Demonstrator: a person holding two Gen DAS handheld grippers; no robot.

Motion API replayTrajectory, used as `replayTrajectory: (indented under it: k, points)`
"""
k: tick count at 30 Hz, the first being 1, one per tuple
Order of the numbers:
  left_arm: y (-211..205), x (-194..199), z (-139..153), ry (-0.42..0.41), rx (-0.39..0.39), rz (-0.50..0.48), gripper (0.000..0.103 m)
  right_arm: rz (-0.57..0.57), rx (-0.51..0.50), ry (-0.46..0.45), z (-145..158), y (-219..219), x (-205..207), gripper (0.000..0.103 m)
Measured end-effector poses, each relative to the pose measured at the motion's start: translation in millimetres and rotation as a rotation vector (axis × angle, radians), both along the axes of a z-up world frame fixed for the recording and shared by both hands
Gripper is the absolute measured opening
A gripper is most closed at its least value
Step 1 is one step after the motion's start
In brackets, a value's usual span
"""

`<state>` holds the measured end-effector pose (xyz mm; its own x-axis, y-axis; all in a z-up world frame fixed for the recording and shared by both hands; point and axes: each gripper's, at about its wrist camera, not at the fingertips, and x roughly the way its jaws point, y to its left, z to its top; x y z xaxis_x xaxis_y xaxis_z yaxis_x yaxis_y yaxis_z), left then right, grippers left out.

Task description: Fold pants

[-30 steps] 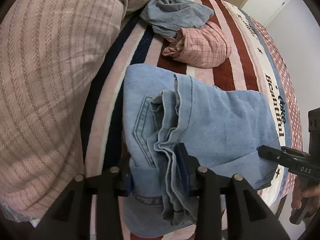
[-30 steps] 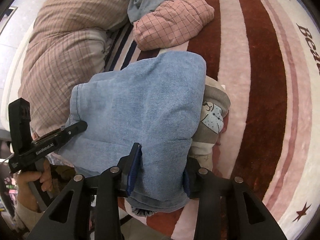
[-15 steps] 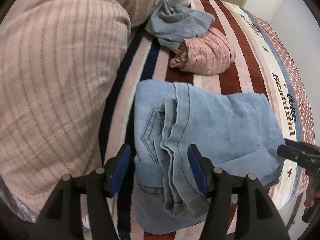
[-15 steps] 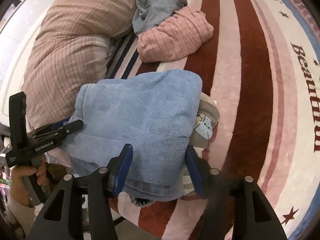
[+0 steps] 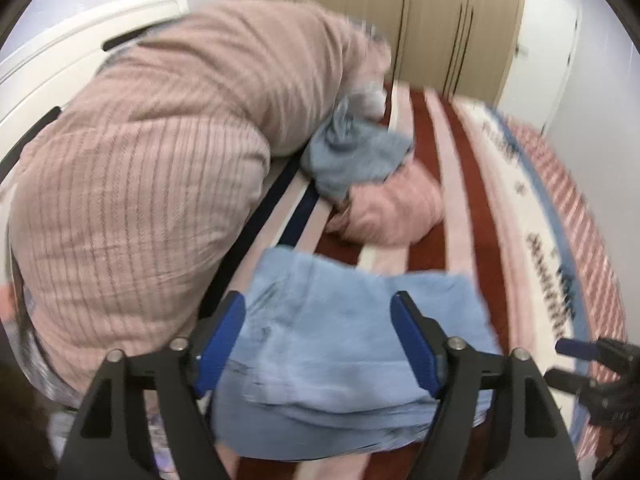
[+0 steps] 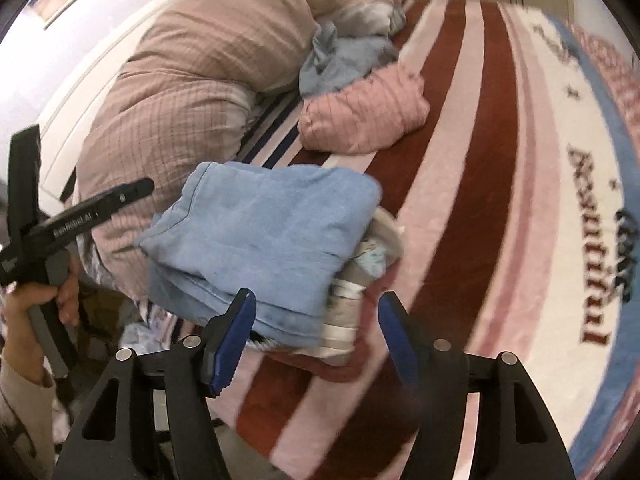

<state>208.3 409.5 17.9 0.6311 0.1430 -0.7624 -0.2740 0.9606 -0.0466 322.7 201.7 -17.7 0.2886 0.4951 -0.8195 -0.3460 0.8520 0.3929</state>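
The bed (image 6: 460, 168) has a big pink quilt (image 6: 192, 92) on it. The jeans (image 6: 264, 232) lie folded near its front edge, on other clothes (image 6: 360, 280). The left gripper (image 5: 318, 344) and right gripper (image 6: 316, 332) are both wide open, holding nothing. Folding looks done; next, maybe another garment.

Both cams ride on my grippers, looking forward along the fingers. The left wrist view sits low and close at the near edge of the striped blanket (image 5: 448, 168), aimed up the bed toward the wardrobe doors (image 5: 436, 20), with the folded jeans (image 5: 340, 332) right under the lens. The right wrist view looks in from further right and a bit higher, angled toward the quilt (image 6: 208, 92). Both share the jeans, quilt, pink checked bundle (image 6: 364, 116) and blanket.
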Motion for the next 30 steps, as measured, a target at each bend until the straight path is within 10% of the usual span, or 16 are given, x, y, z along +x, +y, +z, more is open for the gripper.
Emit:
replayTrajectory:
  k: [20,30]
  points:
    - [-113,-46,-49,-0.527,0.07,-0.134,0.092,-0.116,-0.084,-0.669,-18,-108,-75,0.102]
    - [-164,-97,-42,-0.582,0.127,-0.189,0.097,-0.197,-0.107,-0.754,-21,-137,-128,0.102]
